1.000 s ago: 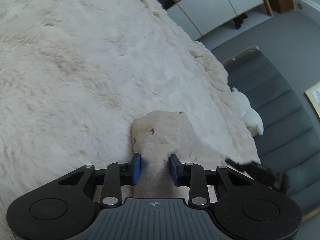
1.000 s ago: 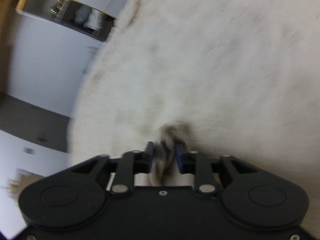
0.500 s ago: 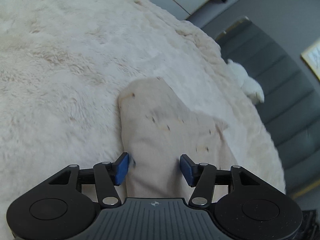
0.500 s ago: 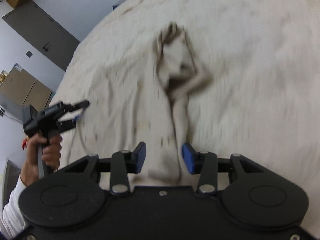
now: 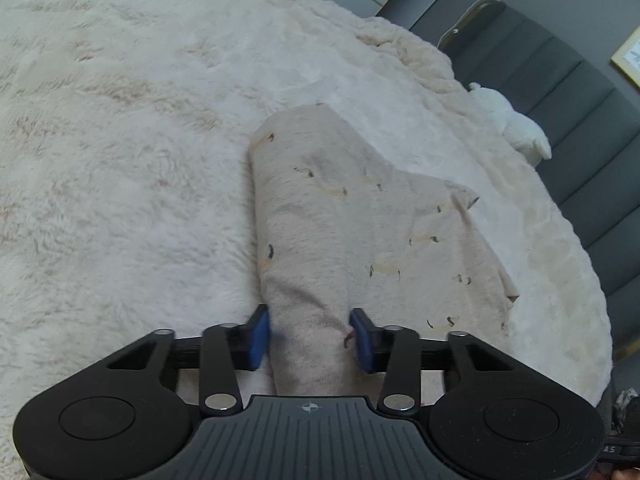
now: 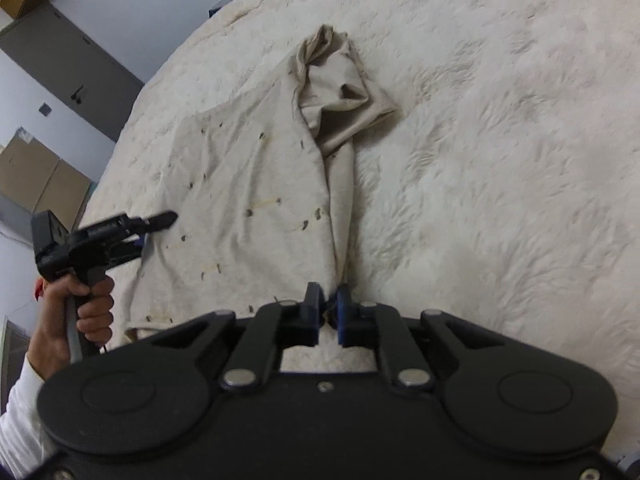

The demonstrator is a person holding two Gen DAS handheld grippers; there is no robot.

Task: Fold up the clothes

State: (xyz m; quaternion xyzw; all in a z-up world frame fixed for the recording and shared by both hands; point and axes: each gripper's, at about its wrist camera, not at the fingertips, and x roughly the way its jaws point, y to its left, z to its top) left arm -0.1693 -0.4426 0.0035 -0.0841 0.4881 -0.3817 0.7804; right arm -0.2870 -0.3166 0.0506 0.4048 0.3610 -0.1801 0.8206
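Right wrist: right claw (image 6: 329, 307) clamped on garment (image 6: 256, 184) hem; left claw (image 5: 311, 334) apart.

Garment (image 6: 256, 184) lies on the bed (image 6: 500, 160), spread to my left w/ a bunched part on its far right. My right claw (image 6: 329, 307) sits at its near edge; left claw (image 5: 310, 334) straddles another fold. Headboard (image 5: 580, 120) & plush toy (image 5: 516, 128) beyond the bed's right edge.

Wide bare room is seen on the fluffy blanket (image 6: 500, 160) to the right of the cloth (image 6: 256, 184). Left of the cloth, the way is blocked by the left gripper (image 6: 160, 219). Past the blanket's edge, a white soft toy (image 5: 516, 128) is found.
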